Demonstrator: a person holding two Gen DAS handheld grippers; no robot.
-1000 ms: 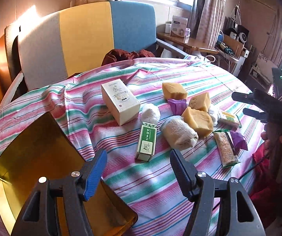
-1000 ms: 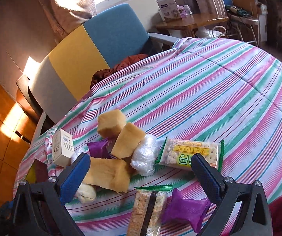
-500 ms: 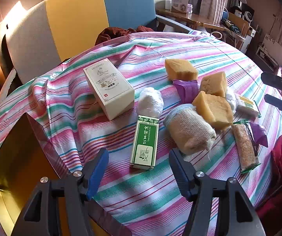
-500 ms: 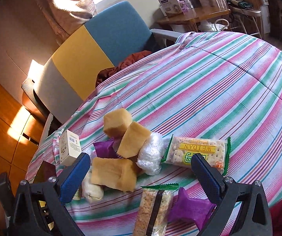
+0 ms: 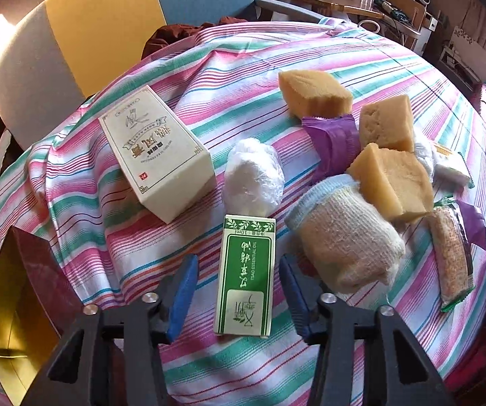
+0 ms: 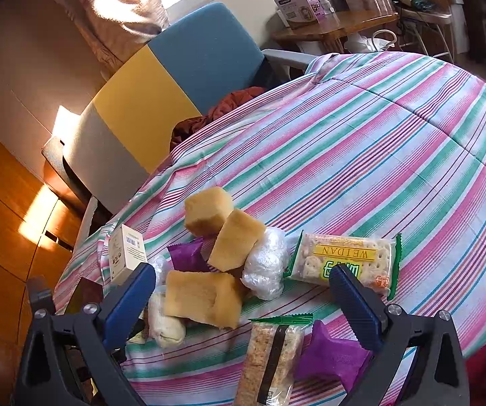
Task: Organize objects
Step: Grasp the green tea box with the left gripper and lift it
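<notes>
A green essential-oil box (image 5: 246,274) lies flat on the striped tablecloth (image 5: 243,67). My left gripper (image 5: 239,294) points down over it, one blue pad on each long side. Its jaws are closing, and a thin gap still shows on both sides of the box. My right gripper (image 6: 243,304) is held open above a pile of yellow sponges (image 6: 202,299), a purple packet (image 6: 334,355), a grain bar (image 6: 273,362) and a Weidan cracker pack (image 6: 344,260), gripping none of them.
A cream carton (image 5: 155,155), a plastic-wrapped white bundle (image 5: 253,179) and a rolled cloth (image 5: 341,237) crowd around the green box. A gold-lined open box (image 5: 9,321) sits at the left table edge. A yellow, blue and grey chair (image 5: 107,34) stands behind the table.
The left gripper came down and forward until the green box lay between its fingers, and its jaws narrowed a lot. The right gripper's view has hardly shifted.
</notes>
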